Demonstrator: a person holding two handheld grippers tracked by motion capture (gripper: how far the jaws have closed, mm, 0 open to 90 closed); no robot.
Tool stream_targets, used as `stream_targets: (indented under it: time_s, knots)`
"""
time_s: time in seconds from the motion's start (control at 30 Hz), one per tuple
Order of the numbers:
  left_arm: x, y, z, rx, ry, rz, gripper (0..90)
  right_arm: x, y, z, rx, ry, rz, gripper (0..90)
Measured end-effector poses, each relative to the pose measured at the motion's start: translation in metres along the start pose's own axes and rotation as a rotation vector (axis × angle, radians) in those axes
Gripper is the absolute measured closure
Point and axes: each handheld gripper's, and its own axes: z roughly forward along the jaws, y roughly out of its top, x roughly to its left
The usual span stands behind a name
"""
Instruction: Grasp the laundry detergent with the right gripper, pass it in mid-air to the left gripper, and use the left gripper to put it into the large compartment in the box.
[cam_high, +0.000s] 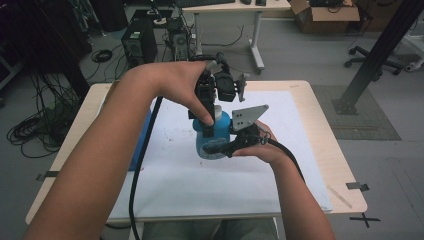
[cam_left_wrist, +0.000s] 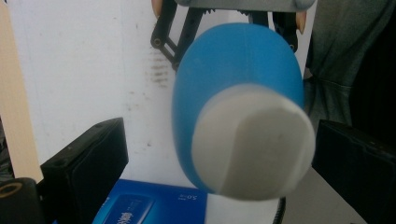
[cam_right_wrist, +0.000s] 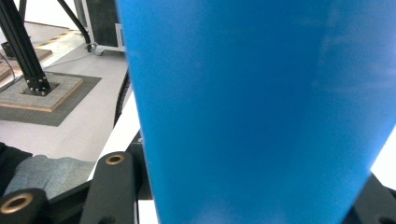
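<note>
While the right gripper (cam_high: 220, 146) clamps the blue bottle (cam_high: 216, 134) across its body, holding it up off the white sheet (cam_high: 200, 185) over the middle of the table (cam_high: 320, 130), the left gripper (cam_high: 206, 116) comes down on it from above, aimed at the pale cap (cam_left_wrist: 254, 142). In the right gripper view the blue body sits tight between the jaws, so that grip looks solid and the bottle is picked up and steadied. In the left gripper view the black jaws stand either side of the cap end with daylight between pad and cap on both sides, so I read them as spread, nothing gripped. From above the left hand (cam_high: 175, 85) hides most of that contact, can't confirm more than that. My read: this is a cap job, opening or closing, and it sits about halfway. Done: bottle lifted, oriented, second tool lined up on the cap. Left: close on the cap, twist or pull it, set things down. Cap is on the bottle right now. A blue printed box (cam_left_wrist: 154, 205) lies on the sheet at the left edge, below the left gripper, untouched
</note>
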Motion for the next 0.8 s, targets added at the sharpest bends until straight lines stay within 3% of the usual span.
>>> stream_targets:
  time_s: [0.33,0.8]
  knots:
    - [-0.001,0.009,0.0037,0.001,0.001,0.006,4.1,-0.0012,0.0015,0.0035,-0.012,-0.004,-0.008,44.9]
    - [0.0001,0.0082,0.0102,0.013,0.002,-0.008,7.4,-0.0013,0.0035,0.004,-0.018,-0.01,-0.009,44.9]
